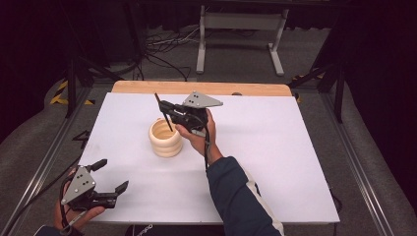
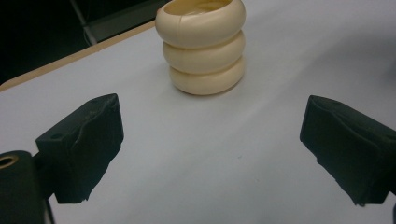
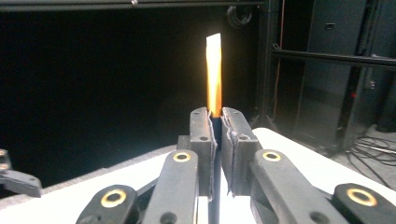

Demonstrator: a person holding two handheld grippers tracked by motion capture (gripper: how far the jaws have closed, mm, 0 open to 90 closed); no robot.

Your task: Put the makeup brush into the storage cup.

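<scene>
High view first: your right hand-held gripper [image 1: 164, 109] is raised over the middle of the white surface [image 1: 275, 162], with its jaws clamped tight on a thin dark stick [image 1: 163, 112]. That stick slants, its top end leaning toward the far left and its lower end pointing down at the mouth of the cream ribbed holder [image 1: 165, 138]; whether the tip is already inside the rim or just above it you cannot tell from here. The holder stands upright on the surface, just left of your right hand [image 1: 199, 135], and looks like three stacked rounded rings with an open top.

Right gripper view shows the grip closely: the two black jaws stand pressed together around the stick [image 3: 214, 77], which rises straight out between them, orange along its length with a pale, flat-cut end against the dark background.

Your left hand-held gripper [image 1: 112, 178] rests low at the near left corner of the surface, well apart from the holder, its jaws spread wide with nothing between them. Left gripper view confirms this: both black jaws stand far apart at the bottom edges, bare white surface [image 2: 210, 154] between them, and the cream holder [image 2: 201, 44] stands farther ahead, upright, near the wooden edge [image 2: 70, 58].
</scene>
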